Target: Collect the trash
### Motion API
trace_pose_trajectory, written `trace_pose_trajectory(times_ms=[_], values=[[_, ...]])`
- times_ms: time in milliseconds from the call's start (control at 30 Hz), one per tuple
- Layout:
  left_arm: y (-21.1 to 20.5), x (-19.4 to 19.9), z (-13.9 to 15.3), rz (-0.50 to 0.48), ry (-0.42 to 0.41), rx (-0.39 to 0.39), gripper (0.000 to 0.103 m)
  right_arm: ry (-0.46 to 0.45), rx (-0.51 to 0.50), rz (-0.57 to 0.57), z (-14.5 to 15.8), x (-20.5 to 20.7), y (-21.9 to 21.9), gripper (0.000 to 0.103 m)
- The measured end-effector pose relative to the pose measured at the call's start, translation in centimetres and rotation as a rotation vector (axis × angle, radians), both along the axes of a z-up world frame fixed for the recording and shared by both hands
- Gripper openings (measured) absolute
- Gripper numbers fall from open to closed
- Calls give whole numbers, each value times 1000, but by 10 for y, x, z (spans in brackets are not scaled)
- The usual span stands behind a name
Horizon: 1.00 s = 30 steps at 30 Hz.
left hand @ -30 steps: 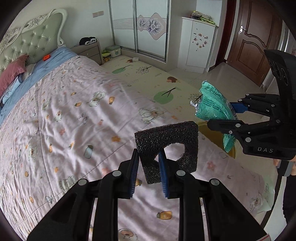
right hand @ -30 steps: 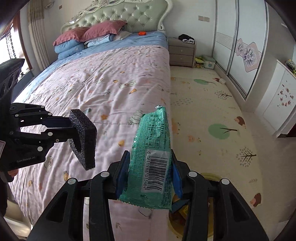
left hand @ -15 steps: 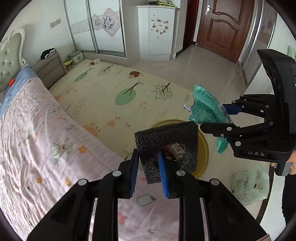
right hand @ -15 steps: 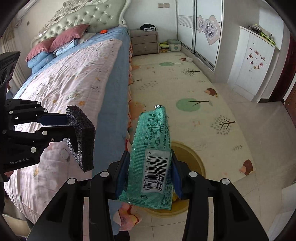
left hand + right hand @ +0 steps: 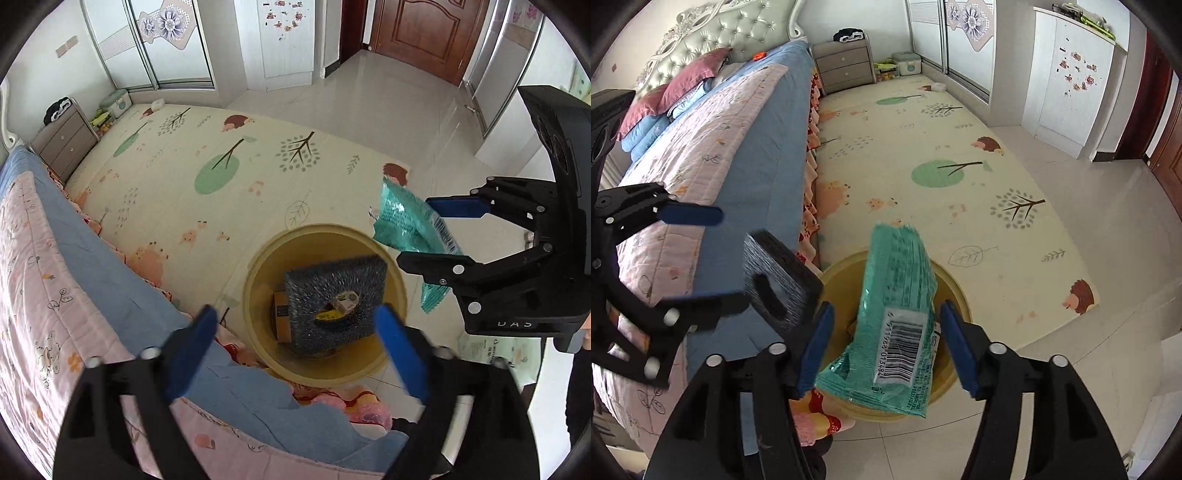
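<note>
A round yellow trash bin point(image 5: 258, 280) stands on the floor at the bed's foot; it also shows in the right wrist view point(image 5: 955, 295). My left gripper point(image 5: 295, 339) is open above it, and the black foam piece point(image 5: 334, 295) is loose and blurred, falling into the bin. It also shows in the right wrist view point(image 5: 779, 284). My right gripper point(image 5: 886, 339) is open, and the green snack wrapper point(image 5: 897, 325) hangs free between its jaws over the bin. The wrapper also shows in the left wrist view point(image 5: 410, 229).
The bed with the pink quilt point(image 5: 37, 295) and blue sheet lies on the left. A patterned play mat point(image 5: 221, 166) covers the floor beyond the bin. A white plastic bag point(image 5: 491, 350) lies on the tiles at right. A nightstand point(image 5: 846, 66) and wardrobes stand at the back.
Both grippers moved from over the bed to above the bin and opened. The foam piece and the green wrapper have come loose and are dropping.
</note>
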<state>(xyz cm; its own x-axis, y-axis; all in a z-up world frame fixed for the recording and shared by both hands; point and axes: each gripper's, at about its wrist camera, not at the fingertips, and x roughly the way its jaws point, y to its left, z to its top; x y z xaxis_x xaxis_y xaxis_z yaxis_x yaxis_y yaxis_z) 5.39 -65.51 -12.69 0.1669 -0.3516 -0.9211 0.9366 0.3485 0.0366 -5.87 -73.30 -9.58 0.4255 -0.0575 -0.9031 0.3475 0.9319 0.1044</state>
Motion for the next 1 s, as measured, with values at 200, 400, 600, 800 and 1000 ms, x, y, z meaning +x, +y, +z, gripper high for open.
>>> trace_pose_trajectory(times_ms=[200, 400, 600, 800, 1000], values=[[-8, 1, -18, -20, -20, 50, 91, 37, 30, -4, -28, 0, -10, 61], [-6, 8, -25, -4, 7, 56, 87, 56, 38, 16, -37, 6, -8, 61], [-4, 7, -16, 1, 1, 32, 85, 52, 26, 22, -29, 7, -5, 61], [6, -1, 4, -7, -17, -1, 85, 38, -2, 21, -11, 3, 1, 61], [27, -5, 25, 5, -35, -37, 85, 22, -35, 38, 13, 2, 20, 61]])
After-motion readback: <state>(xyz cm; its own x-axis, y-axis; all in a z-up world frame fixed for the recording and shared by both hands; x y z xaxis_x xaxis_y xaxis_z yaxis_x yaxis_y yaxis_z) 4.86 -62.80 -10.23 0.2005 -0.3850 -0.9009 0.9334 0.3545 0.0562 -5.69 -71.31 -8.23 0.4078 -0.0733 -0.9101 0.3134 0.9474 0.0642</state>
